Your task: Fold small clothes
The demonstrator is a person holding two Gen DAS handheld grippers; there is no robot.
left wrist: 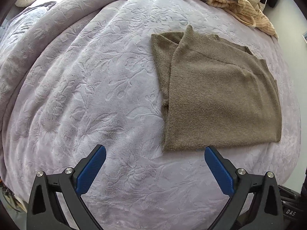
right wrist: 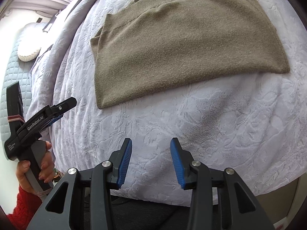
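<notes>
The left claw (left wrist: 155, 151), lettered "GenRobot.AI", is hanging wide and empty; the right claw (right wrist: 151, 143) is standing partly open, holding nothing. The folded sweater (right wrist: 188, 44) is lying on the bed (right wrist: 211, 118).

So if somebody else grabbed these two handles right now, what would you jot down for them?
Left gripper: wide open, empty, over the lilac blanket beside the sweater.
Right gripper: partly open, empty, over bare blanket.
Olive knit sweater: lies flat, folded into a rough rectangle, nothing touching it.
Pile of unfolded clothes: at the bed's far edge.
Done: the sweater looks folded, possibly one fold short.
Left: probably tidy or set it aside, then take the next piece.
</notes>
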